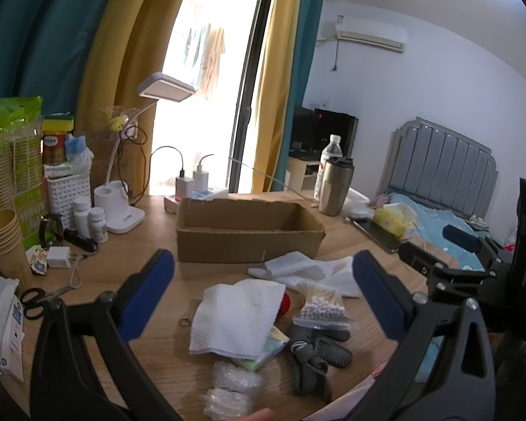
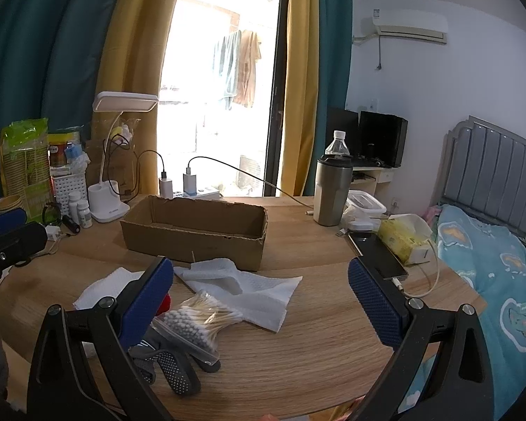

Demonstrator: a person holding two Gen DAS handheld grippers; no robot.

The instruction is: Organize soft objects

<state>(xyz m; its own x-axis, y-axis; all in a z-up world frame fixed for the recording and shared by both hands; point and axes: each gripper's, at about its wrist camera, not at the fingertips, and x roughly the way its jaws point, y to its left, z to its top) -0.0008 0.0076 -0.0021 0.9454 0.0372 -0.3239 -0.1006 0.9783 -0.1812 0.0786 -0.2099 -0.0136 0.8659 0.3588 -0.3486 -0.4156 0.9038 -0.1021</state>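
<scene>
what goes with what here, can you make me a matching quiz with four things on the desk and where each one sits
Things:
1. cardboard box
2. cotton swabs
3. steel tumbler
4. gloves

Places:
a. nearest the camera, partly under the swab bag
b. middle of the desk, open and empty
c. in a clear bag on the gloves
d. right of the box, in front of a water bottle

Pairs: 1-b, 2-c, 3-d, 4-a

Bright glass door (image 2: pixel 221 98) between yellow curtains (image 2: pixel 303 80), white wall (image 2: pixel 438 80), grey headboard (image 2: pixel 498 172) right
</scene>
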